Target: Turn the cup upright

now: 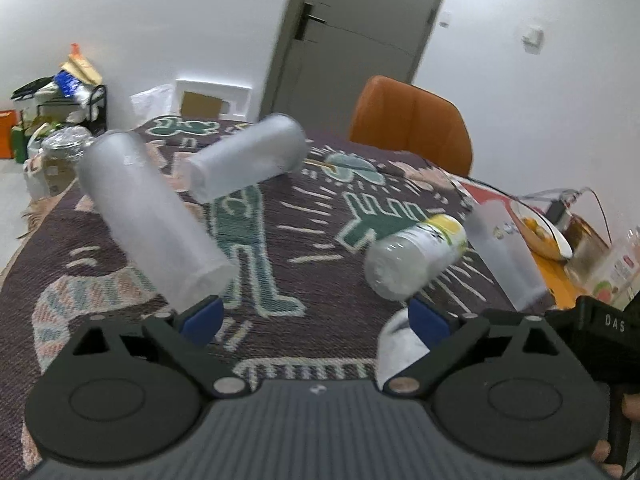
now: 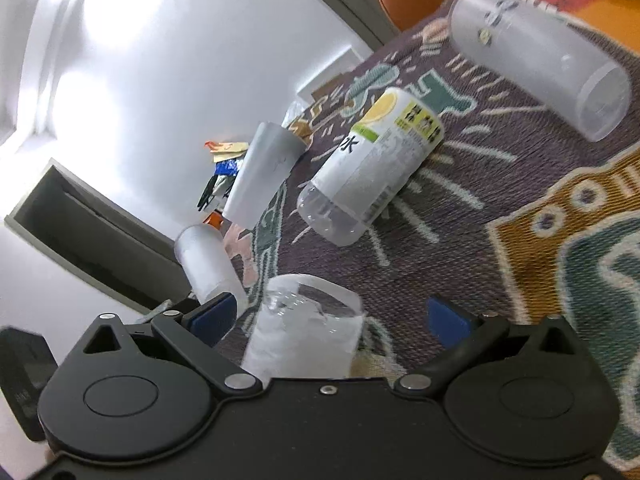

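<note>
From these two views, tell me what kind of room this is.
Most likely a room in a home, perhaps a dining area. A table under a patterned woven cloth has an orange upholstered chair pulled up to it, an interior door stands behind, and household clutter is piled in the corner.

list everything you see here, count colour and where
frosted cups: three, translucent white, lying on the patterned cloth, left, middle and right
labelled cup: one, clear with white and yellow label, on its side, centre right
clear cup: one, between the right tool's fingers
chair: one, orange, behind the table
bowl: one, white, far right
door: one, grey, back wall
left tool: black with blue pads, open
right tool: same, open
</note>
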The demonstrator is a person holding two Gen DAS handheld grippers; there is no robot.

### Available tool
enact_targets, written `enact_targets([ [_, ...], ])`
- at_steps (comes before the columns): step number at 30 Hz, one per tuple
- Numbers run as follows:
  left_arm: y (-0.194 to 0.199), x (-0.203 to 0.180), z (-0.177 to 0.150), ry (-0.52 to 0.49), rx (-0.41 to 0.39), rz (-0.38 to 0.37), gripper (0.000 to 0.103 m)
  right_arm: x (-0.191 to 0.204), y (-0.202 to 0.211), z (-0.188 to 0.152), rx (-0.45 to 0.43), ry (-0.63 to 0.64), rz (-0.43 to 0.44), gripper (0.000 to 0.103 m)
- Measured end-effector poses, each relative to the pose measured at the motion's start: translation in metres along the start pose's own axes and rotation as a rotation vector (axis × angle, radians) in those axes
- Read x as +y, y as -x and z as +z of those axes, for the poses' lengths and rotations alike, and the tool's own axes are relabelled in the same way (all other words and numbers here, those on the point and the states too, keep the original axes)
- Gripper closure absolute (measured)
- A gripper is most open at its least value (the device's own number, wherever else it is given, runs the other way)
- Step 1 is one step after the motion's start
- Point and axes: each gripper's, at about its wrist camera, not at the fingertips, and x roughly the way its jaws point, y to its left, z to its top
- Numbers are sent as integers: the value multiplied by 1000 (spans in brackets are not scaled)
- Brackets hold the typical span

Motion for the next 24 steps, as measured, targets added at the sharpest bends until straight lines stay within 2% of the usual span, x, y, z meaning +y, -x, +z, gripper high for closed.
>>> enact_targets([
  [9,-2,31,-2,58,-12,22,2,11,-37,13,160,-70,-4,0],
  [24,0,75,-6,173,-37,43,2,26,-66,32,338,-104,-158,2],
])
